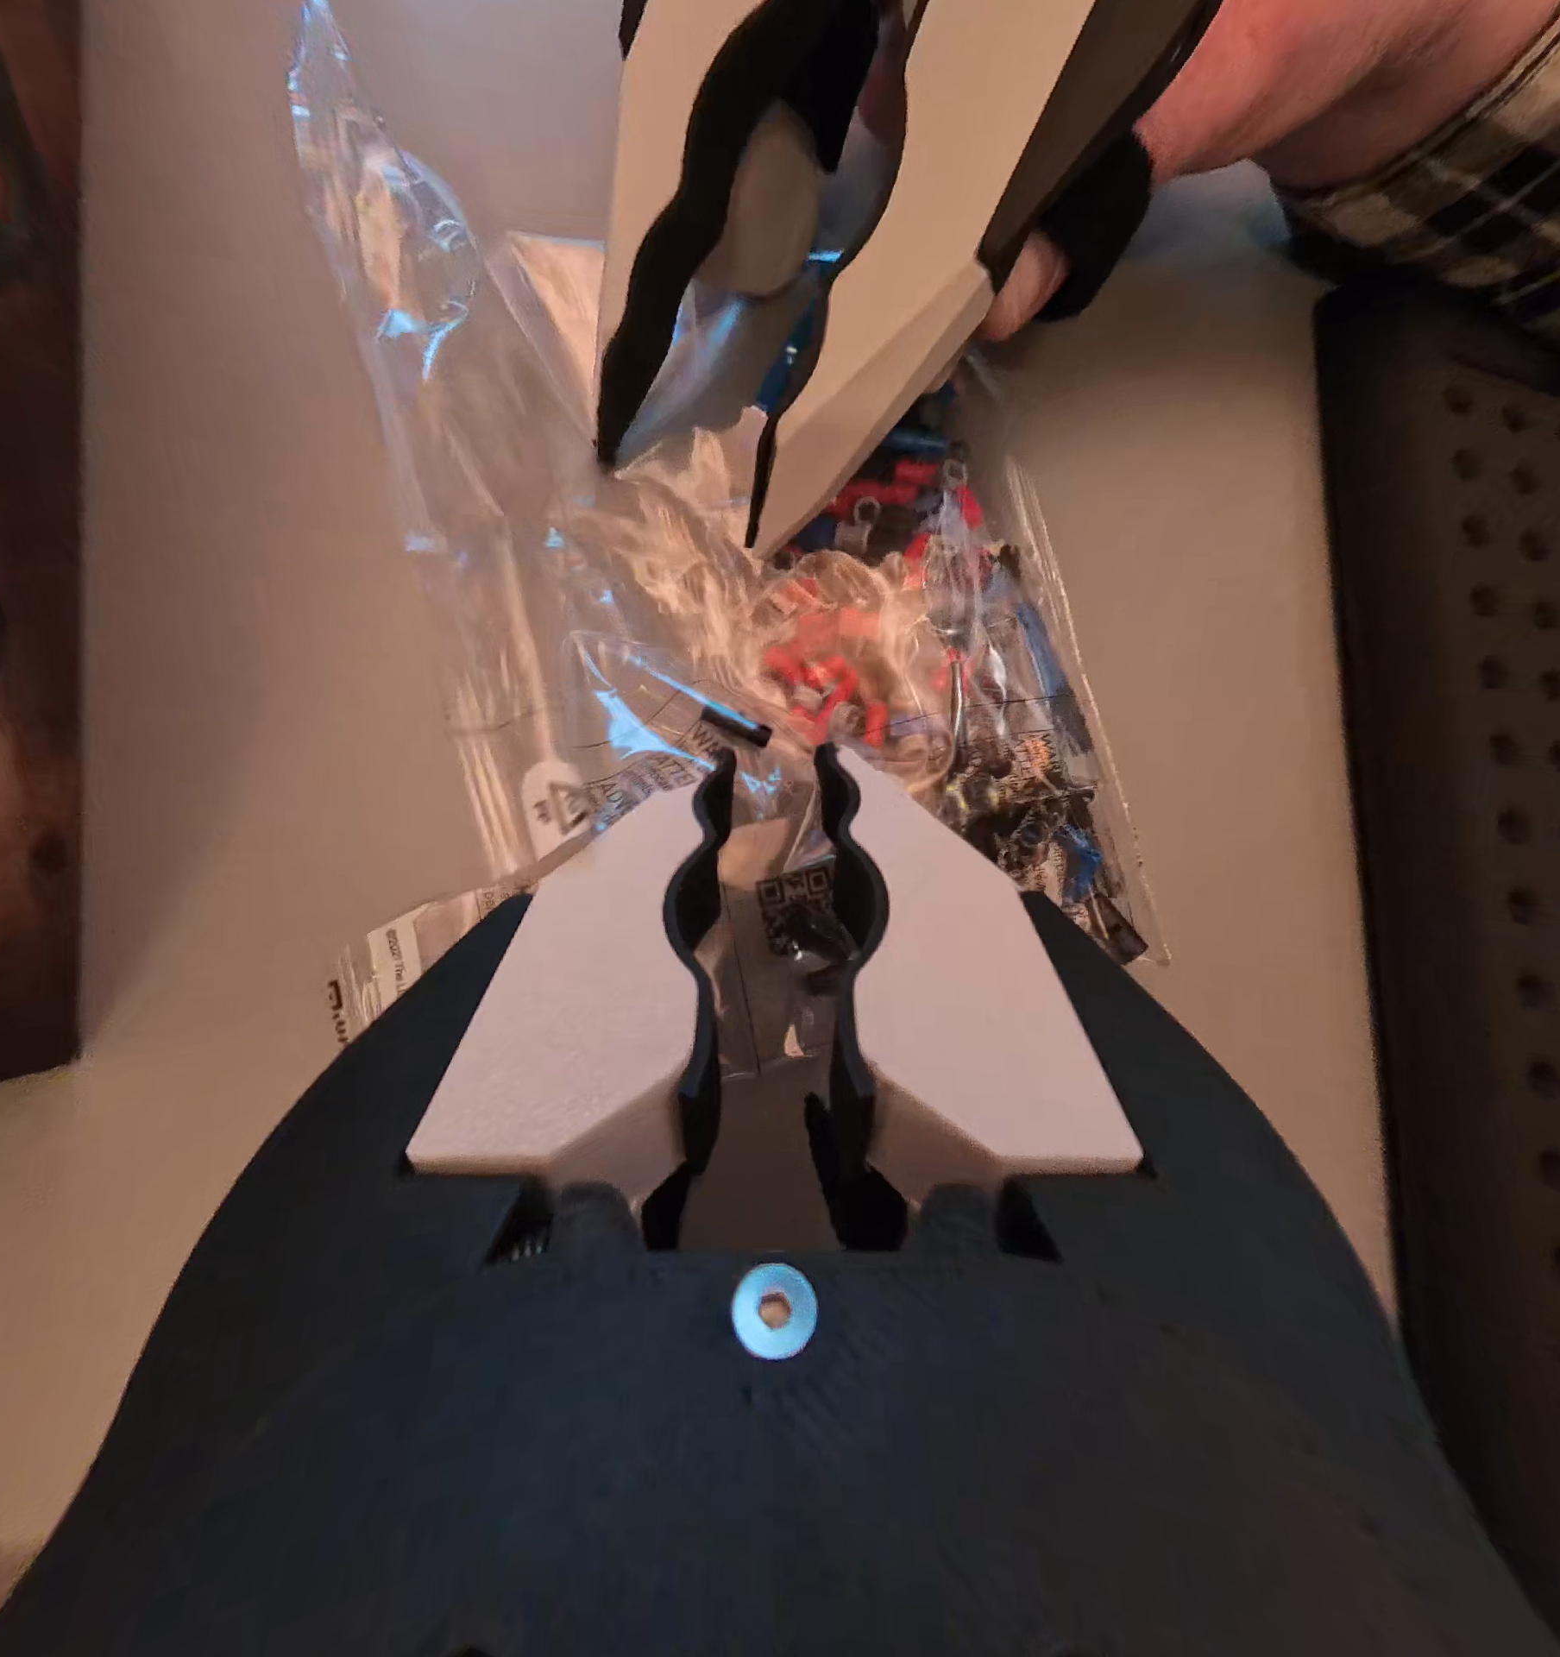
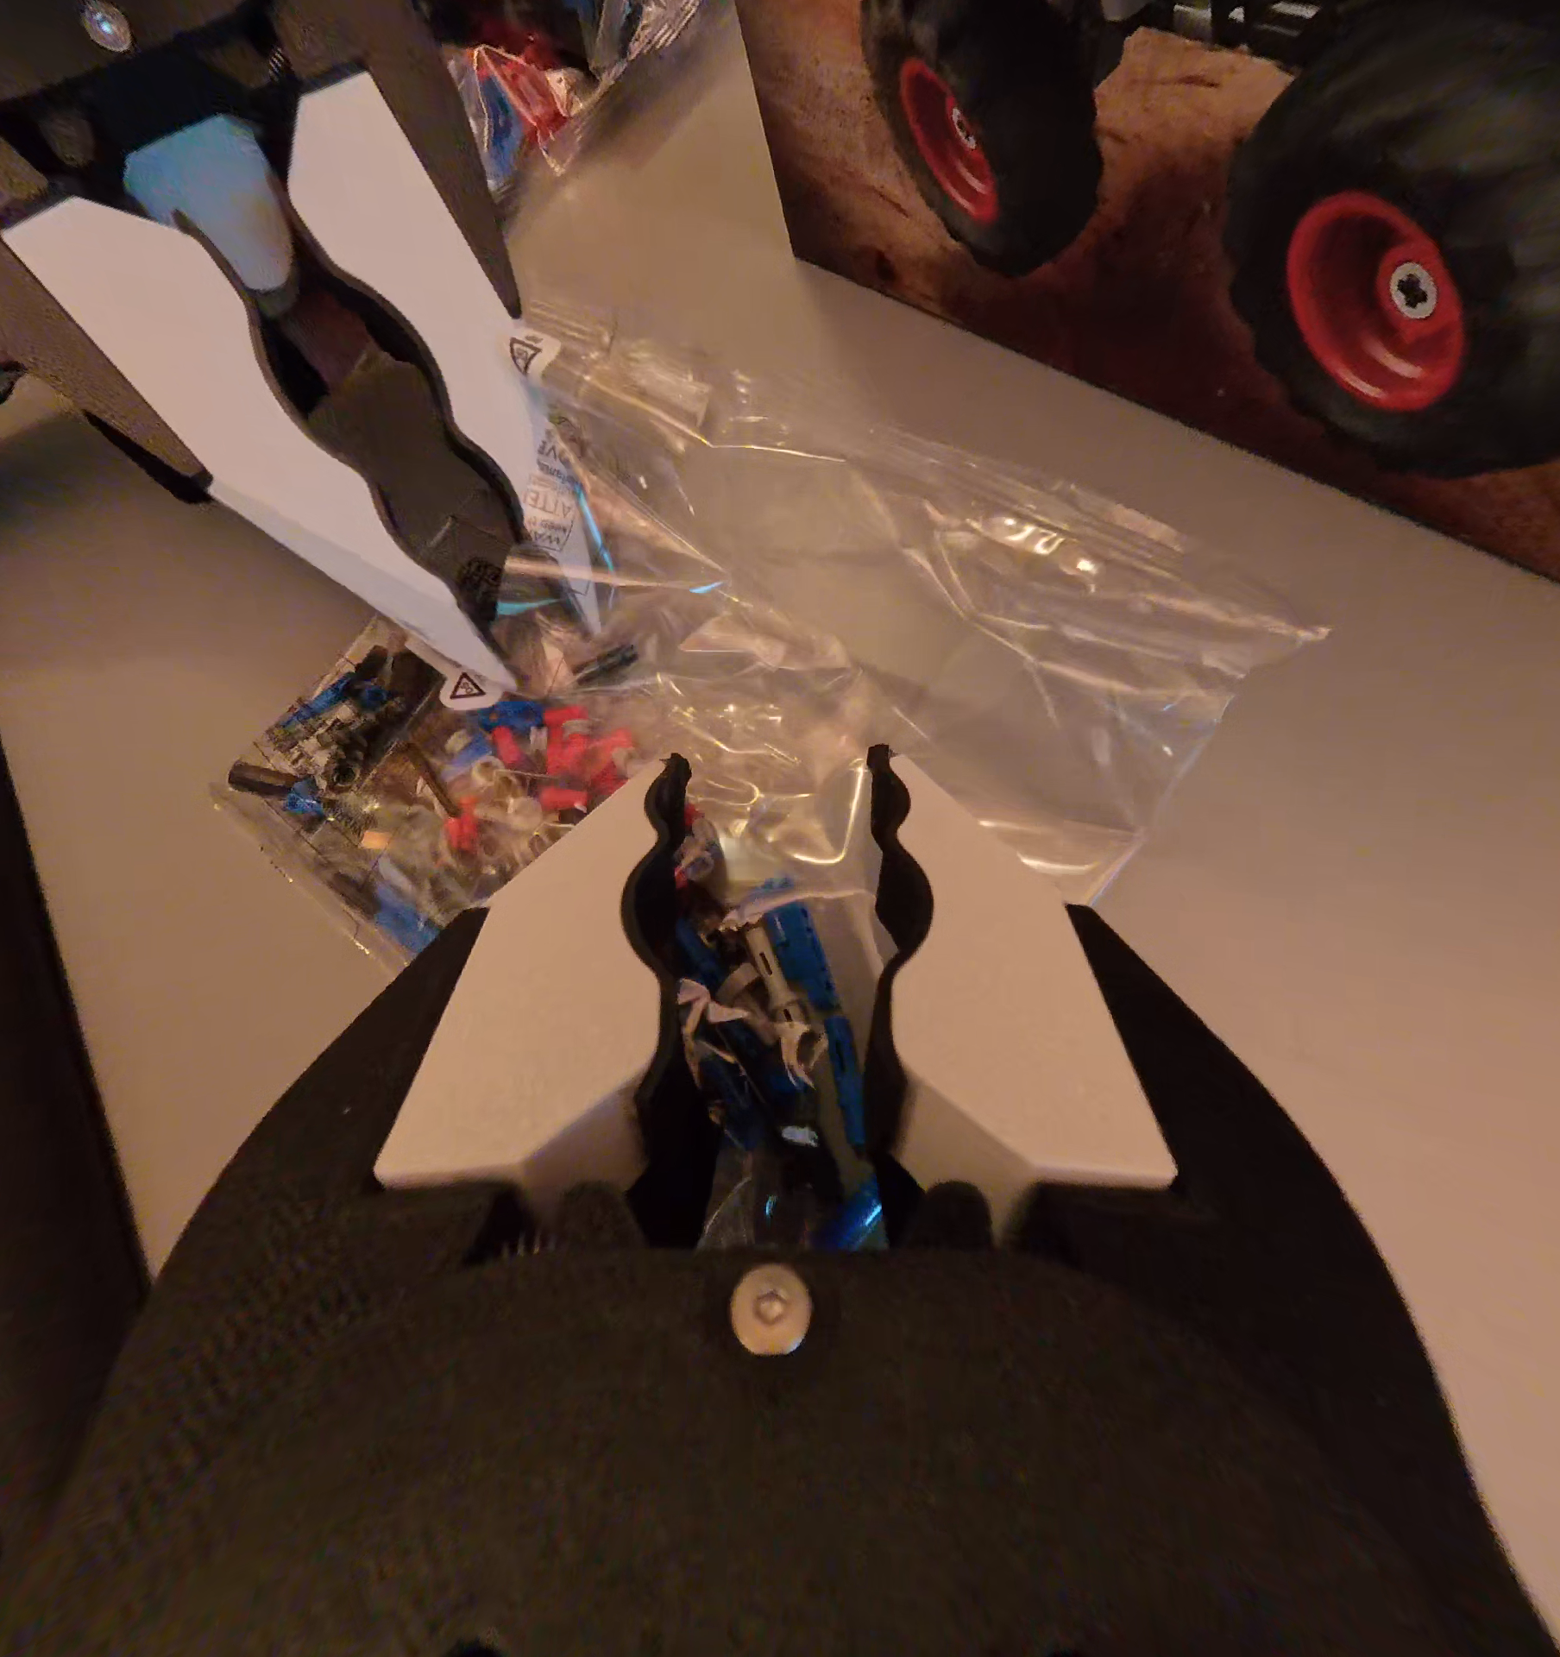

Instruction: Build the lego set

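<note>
- On the pale grey tabletop [image 2: 1296,941] lie clear plastic bags of red, blue and black lego pieces [image 2: 454,789] — some sealed, and a large clear plastic bag [image 2: 938,574] spread flat and mostly empty beside them.
- Judging by this, the build has barely begun: no assembled part shows in either view, and the pieces are bagged, so opening, sorting and all of the assembly remain.
- A printed box with red-hubbed black wheels pictured on it [image 2: 1350,296] stands at the tabletop's far edge.
- The left gripper [image 1: 776,762] has its fingers a narrow gap apart, tips over a small bag; whether they pinch the film cannot be told.
- The right gripper [image 2: 781,762] holds its fingers moderately open above a bag of blue pieces [image 2: 758,986] — nothing is clamped between them, as far as the views show.
- A hand in a black fingerless glove [image 1: 1090,233] with a plaid sleeve holds that right gripper.
</note>
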A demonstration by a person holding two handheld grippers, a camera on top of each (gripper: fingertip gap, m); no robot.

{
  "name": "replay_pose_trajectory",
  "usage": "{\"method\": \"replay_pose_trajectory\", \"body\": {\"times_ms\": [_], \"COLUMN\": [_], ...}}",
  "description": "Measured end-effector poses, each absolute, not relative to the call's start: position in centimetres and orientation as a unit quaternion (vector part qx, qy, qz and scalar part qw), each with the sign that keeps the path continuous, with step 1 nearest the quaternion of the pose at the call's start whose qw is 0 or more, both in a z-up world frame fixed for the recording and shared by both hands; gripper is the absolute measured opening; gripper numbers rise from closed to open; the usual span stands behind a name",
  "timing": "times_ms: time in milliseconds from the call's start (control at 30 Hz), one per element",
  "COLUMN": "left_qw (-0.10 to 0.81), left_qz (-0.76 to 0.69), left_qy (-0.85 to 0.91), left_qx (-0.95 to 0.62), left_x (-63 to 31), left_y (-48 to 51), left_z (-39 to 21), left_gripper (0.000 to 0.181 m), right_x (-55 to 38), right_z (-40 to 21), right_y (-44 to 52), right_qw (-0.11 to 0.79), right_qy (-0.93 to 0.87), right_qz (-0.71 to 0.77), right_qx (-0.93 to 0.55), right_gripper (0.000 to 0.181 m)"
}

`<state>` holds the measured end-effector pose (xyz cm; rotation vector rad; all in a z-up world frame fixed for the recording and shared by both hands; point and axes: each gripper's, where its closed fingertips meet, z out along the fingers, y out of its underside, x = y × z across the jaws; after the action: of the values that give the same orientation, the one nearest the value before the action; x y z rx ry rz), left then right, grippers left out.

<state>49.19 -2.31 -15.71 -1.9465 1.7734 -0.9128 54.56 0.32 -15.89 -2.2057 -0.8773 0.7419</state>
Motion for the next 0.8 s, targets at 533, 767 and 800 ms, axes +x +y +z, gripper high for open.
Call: {"method": "replay_pose_trajectory", "body": {"times_ms": [533, 767, 800], "left_qw": [0.220, 0.217, 0.220], "left_qz": [-0.259, -0.287, -0.291], "left_qy": [0.662, 0.656, 0.654], "left_qx": [-0.669, -0.663, -0.663], "left_x": [48.8, 48.3, 48.5], "left_y": [-1.7, -2.2, -2.2], "left_z": [-15.4, -14.6, -14.5], "left_gripper": [0.000, 0.000, 0.000], "right_x": [54.6, 54.7, 54.7], "right_z": [-16.0, -16.1, -16.1], "right_y": [0.4, 0.4, 0.4], "right_qw": [0.320, 0.320, 0.321], "right_qy": [-0.333, -0.338, -0.339], "right_qz": [0.282, 0.277, 0.275], "right_qx": [-0.841, -0.841, -0.841], "right_gripper": [0.034, 0.027, 0.027]}}
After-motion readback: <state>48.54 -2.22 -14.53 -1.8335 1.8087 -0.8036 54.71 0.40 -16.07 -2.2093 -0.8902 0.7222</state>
